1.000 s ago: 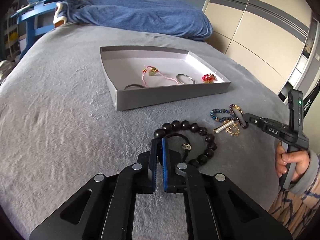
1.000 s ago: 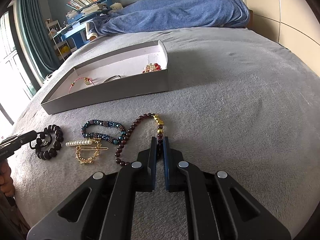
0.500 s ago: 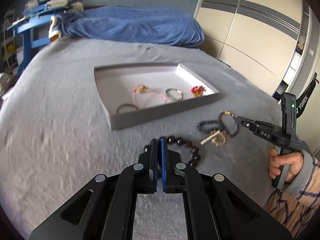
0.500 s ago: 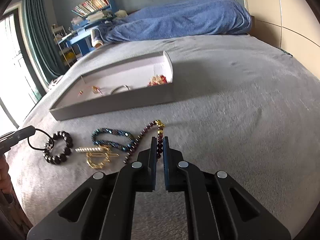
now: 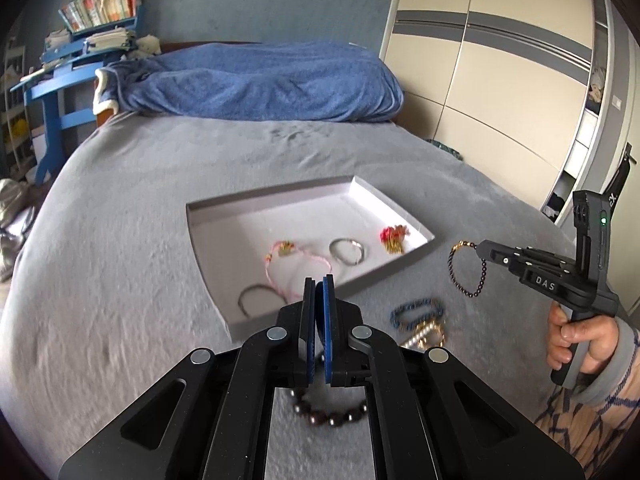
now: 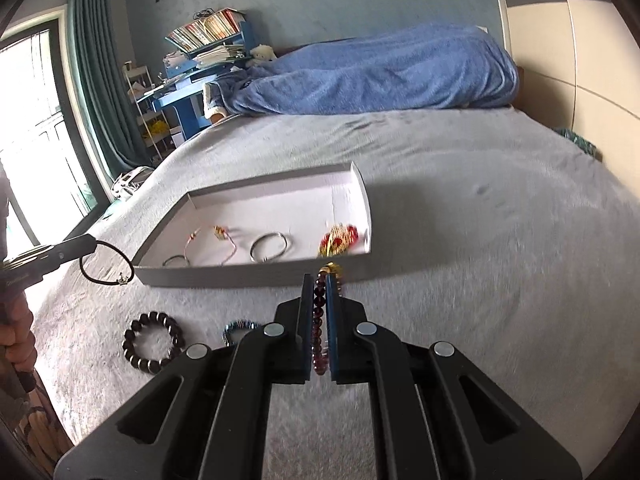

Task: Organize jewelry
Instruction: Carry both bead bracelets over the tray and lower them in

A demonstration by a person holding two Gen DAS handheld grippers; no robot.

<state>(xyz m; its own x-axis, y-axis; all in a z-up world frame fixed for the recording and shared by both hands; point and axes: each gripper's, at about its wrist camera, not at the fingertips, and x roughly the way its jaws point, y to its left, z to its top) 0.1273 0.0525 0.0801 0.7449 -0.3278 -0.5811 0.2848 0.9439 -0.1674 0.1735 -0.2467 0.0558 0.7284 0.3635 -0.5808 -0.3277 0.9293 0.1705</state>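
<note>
Both grippers clamped — left gripper (image 5: 316, 288) black cord (image 6: 105, 263), right gripper (image 6: 319, 284) garnet bracelet (image 6: 320, 320).

Blue blanket (image 5: 256, 80), wardrobe (image 5: 500, 80), teal curtain (image 6: 104, 80), blue desk (image 5: 52, 92)

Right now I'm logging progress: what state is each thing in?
Left gripper: shut on black cord, lifted.
Right gripper: shut on garnet bracelet, lifted.
Tray: open, holds four pieces.
Black bead bracelet: lying on bed.
</note>
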